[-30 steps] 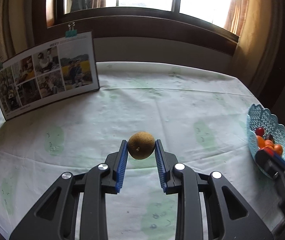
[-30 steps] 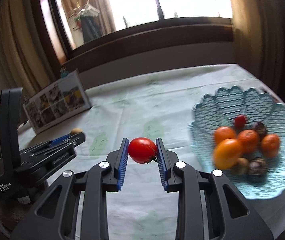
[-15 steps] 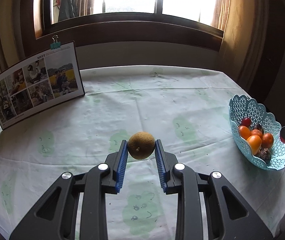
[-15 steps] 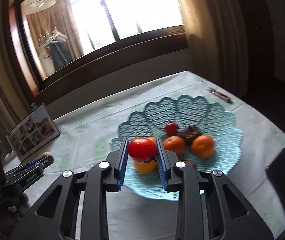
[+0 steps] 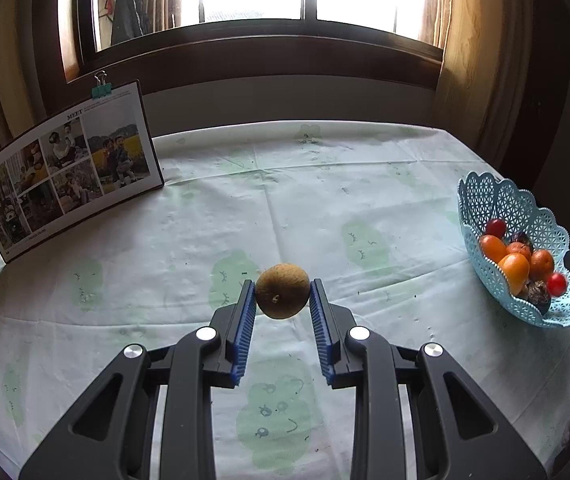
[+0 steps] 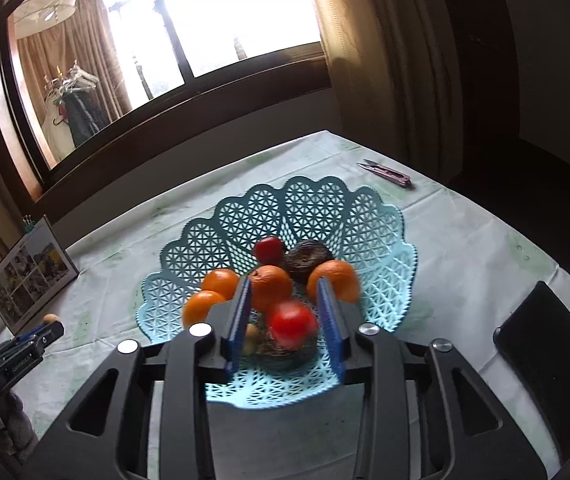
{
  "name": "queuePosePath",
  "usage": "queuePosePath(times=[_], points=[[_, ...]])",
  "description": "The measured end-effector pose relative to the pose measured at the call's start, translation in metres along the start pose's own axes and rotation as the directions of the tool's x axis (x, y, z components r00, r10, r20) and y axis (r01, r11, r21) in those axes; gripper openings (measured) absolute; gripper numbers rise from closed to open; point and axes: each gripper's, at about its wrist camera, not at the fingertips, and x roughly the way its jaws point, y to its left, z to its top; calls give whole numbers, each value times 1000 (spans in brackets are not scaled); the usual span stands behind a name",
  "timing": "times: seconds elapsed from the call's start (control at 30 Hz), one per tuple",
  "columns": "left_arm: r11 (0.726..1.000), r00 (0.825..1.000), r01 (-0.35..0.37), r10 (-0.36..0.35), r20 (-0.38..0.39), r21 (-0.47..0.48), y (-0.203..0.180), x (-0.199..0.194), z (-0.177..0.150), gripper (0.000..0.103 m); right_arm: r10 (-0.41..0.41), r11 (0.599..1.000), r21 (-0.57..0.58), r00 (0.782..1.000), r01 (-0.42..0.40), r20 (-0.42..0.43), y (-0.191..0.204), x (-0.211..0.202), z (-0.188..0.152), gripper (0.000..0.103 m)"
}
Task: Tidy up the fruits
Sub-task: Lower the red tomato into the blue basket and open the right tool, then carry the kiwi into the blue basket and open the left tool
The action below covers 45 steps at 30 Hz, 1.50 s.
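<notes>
The right gripper hangs over the basket with fingers wide, the blurred tomato loose between them. Judged best: lift straight up, clear of the oranges at 12 o'clock. The left gripper clamps the kiwi, basket at its 3 o'clock.

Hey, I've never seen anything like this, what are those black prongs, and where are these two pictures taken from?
Each picture comes from a camera mounted on a handheld gripping tool, looking along its two blue-padded fingers. A person holds one per hand. The left tool grips a brown kiwi above the tablecloth. The right tool is open over a blue basket of oranges, with a blurred red tomato loose between its fingers. A photo board and small snips are also on the table.
</notes>
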Motion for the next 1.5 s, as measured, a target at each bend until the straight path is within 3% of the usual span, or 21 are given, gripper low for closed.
queuePosePath(times=[0.07,0.17,0.27,0.37,0.47,0.73,0.87,0.93,1.27,1.3,1.33,1.37,1.4,1.5], points=[[1000,1000,-2,2,0,11,-4,0,0,28,-2,1000,13,1000,2,11,-5,0,-1,49],[1000,1000,-2,2,1,23,-12,-1,0,28,-8,1000,22,999,7,36,-9,-2,-3,51],[999,1000,-3,3,7,42,-23,-2,2,28,-36,999,16,996,35,80,-13,-7,-7,61],[998,1000,-2,1,14,64,-37,-3,5,28,-50,999,4,991,50,122,-13,-13,-12,62],[997,1000,4,-6,22,81,-50,-5,10,28,-55,998,3,986,55,158,-12,-19,-14,72],[991,998,32,-39,51,132,-89,-8,26,28,-50,999,10,977,49,206,-12,-31,-17,73],[985,995,80,-88,48,152,-114,-5,34,28,-65,998,17,974,63,219,-13,-33,-18,75],[980,992,114,-121,36,162,-128,-2,36,28,-73,997,18,972,71,224,-13,-35,-18,81],[951,977,208,-212,-5,229,-177,14,29,28,-129,991,55,959,119,252,-20,-39,-16,82],[949,976,211,-216,-3,232,-178,14,28,30,-132,991,59,958,121,253,-21,-40,-15,82],[948,975,215,-221,-1,235,-178,13,28,43,-137,990,65,957,124,255,-22,-40,-15,83],[948,975,216,-222,2,235,-178,13,28,70,-140,990,70,956,126,257,-23,-40,-14,87],[951,976,205,-215,17,229,-176,12,28,78,-143,989,76,955,127,260,-24,-41,-14,87],[958,980,183,-196,39,220,-171,9,30,83,-154,987,95,951,133,268,-28,-43,-14,88]])
